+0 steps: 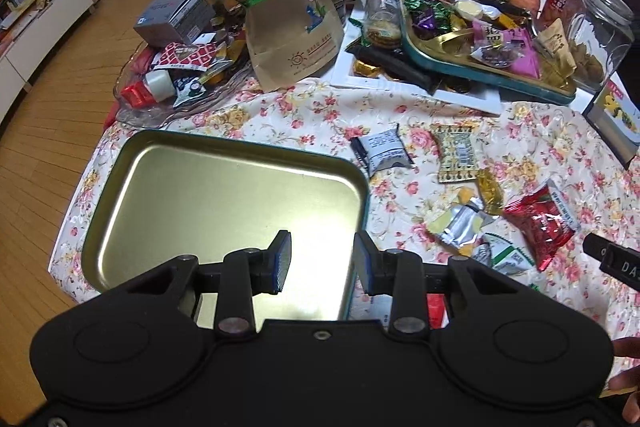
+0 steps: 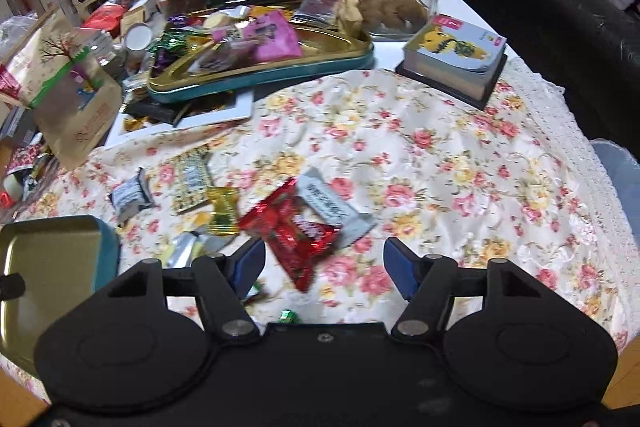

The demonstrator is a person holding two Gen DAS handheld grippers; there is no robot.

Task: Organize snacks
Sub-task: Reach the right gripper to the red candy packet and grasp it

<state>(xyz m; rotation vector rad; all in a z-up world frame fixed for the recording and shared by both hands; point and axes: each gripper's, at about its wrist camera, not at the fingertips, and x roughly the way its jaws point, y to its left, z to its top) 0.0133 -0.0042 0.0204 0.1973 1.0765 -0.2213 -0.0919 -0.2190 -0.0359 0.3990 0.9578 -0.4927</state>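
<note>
- Right gripper [image 2: 324,269]: jaws apart and holding nothing, poised low over the flowered cloth near the desk's front edge; a crinkled red foil snack packet [image 2: 294,233] lies between and just beyond the pads, which are not pressing on it.
- Touching that packet: a flat silver-grey wrapper [image 2: 336,207] partly under it; just beside it a small gold-foil sweet [image 2: 222,207] and a torn silver-and-yellow wrapper [image 2: 188,249].
- Left gripper [image 1: 322,261]: jaws part open, nothing between them, hanging over the empty gold-lined teal tin tray [image 1: 132,187] at the desk's front left corner.
- Farther back: a second teal tin tray [image 2: 256,83] heaped with sweets, propped among clutter near the desk's rear edge.
- Step in hand, as judged: picking a loose snack for the empty tray; none is in it yet.
- Next move calls for lowering the right pads astride the red packet's bulging middle, then closing without catching the grey wrapper beneath.
</note>
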